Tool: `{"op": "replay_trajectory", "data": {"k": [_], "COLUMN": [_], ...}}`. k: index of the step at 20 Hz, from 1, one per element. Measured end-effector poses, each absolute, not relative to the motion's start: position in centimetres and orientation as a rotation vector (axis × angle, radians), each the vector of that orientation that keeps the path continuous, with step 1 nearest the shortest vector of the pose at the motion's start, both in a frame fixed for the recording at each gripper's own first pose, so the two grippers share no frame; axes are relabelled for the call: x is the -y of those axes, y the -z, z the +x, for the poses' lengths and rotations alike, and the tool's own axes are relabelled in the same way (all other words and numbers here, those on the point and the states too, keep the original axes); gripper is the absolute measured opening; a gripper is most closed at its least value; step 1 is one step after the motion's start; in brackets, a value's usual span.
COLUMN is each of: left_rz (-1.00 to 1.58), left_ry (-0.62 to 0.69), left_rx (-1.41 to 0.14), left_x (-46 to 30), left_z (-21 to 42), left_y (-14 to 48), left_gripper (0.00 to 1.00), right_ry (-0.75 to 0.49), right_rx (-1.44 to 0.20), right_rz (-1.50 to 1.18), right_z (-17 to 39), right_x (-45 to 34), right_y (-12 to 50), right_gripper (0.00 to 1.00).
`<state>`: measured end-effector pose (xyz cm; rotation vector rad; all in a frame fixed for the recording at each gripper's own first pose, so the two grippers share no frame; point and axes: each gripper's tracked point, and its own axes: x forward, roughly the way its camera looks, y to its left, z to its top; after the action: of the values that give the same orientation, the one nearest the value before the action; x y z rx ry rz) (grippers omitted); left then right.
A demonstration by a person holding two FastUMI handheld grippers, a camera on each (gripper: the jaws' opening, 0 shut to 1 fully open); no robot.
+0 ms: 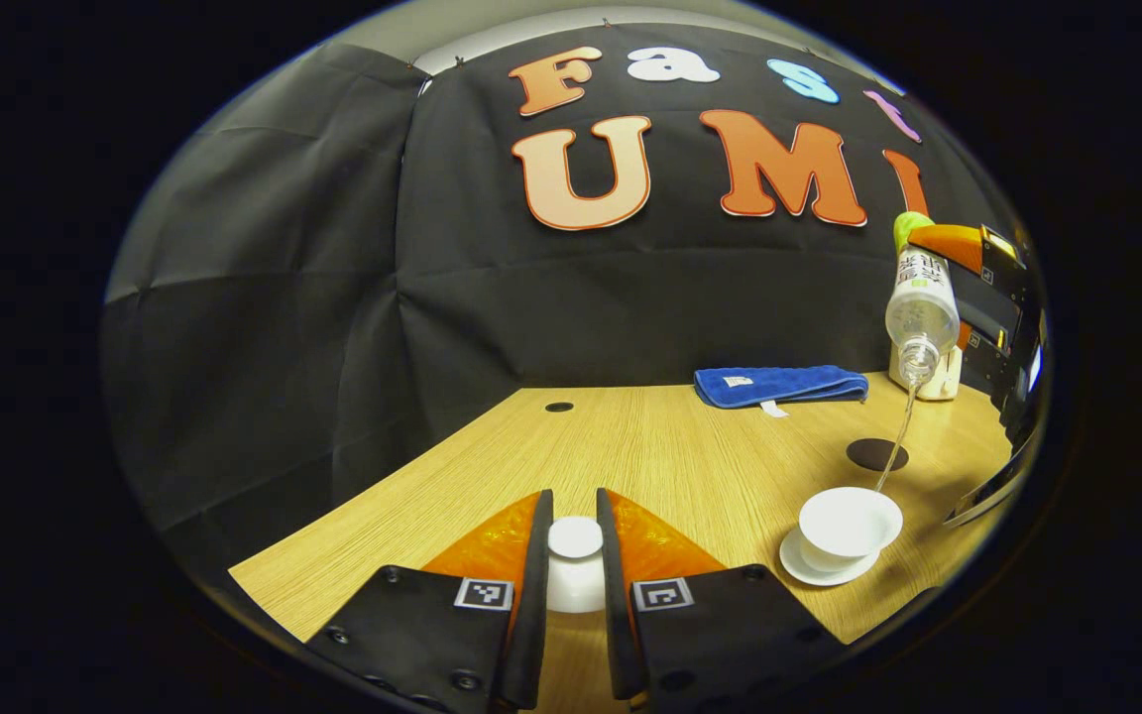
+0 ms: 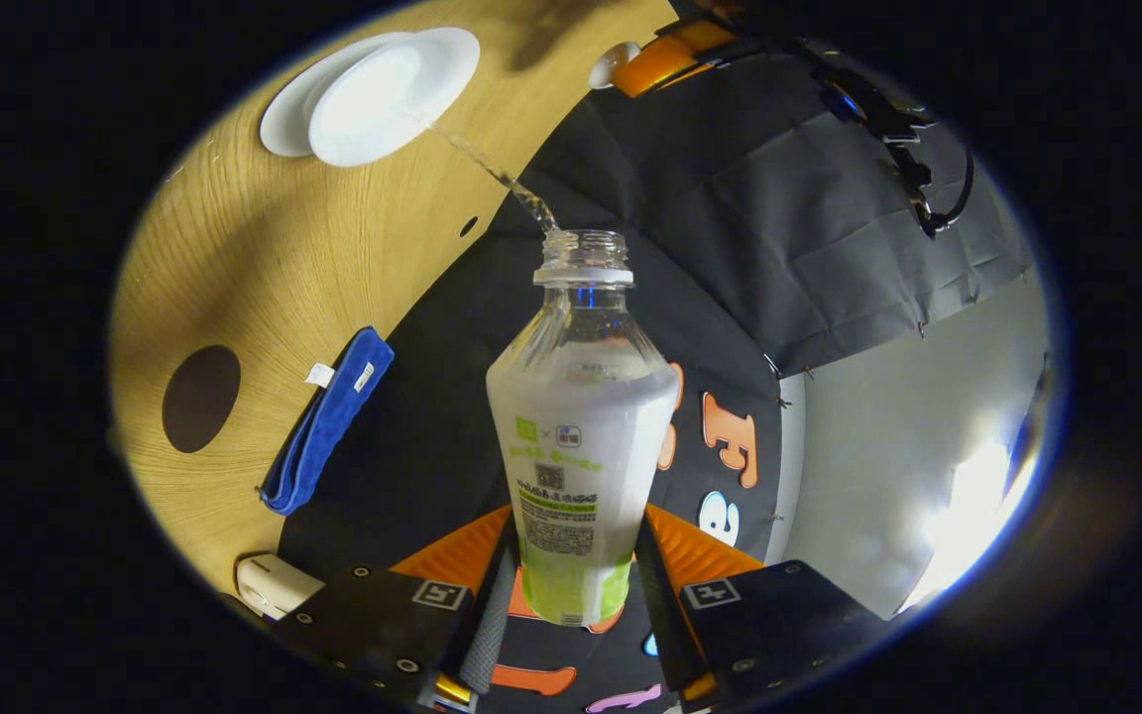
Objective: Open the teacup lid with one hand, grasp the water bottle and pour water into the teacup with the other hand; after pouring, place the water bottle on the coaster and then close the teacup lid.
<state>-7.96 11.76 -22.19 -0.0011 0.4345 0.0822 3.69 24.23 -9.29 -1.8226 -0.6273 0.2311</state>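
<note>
Water pours from the tipped bottle into the open teacup while the lid is held aside.

The right gripper [image 2: 571,585] clamps the clear plastic water bottle [image 2: 576,436] by its labelled lower half, neck angled down, a thin stream [image 1: 896,441] falling into the white teacup [image 1: 849,523] on its saucer [image 1: 801,565]. The left gripper [image 1: 574,585] pinches the round white lid [image 1: 575,537] between both fingers, low over the wood-grain table [image 1: 670,446], left of the cup. A dark round coaster [image 1: 876,454] lies just beyond the cup; a folded blue towel [image 1: 779,385] sits farther back.
</note>
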Motion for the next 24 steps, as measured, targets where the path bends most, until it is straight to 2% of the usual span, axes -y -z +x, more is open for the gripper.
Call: {"op": "replay_trajectory", "data": {"k": [7, 14, 20, 24], "left_rz": [0.015, -0.003, -0.036, -0.039], "left_ry": [-0.065, -0.038, -0.007, 0.008], "left_rx": [-0.422, -0.403, -0.392, -0.381], "left_x": [-11.0, -9.7, -8.2, -7.2], "left_z": [-8.0, -7.8, -7.6, -7.3], "left_y": [21.7, 21.2, 20.8, 20.2], "left_gripper": [0.30, 0.30, 0.30, 0.30], "right_ry": [-0.301, -0.364, -0.490, -0.475], "right_rx": [0.627, 0.535, 0.299, 0.223], "right_rz": [-1.824, -1.758, -1.525, -1.323], "right_z": [1.7, 1.4, 1.2, 1.9], "right_x": [-25.8, -26.2, -25.9, -25.0], "right_y": [11.7, 14.7, 18.8, 17.4], "right_gripper": [0.64, 0.64, 0.64, 0.65]}}
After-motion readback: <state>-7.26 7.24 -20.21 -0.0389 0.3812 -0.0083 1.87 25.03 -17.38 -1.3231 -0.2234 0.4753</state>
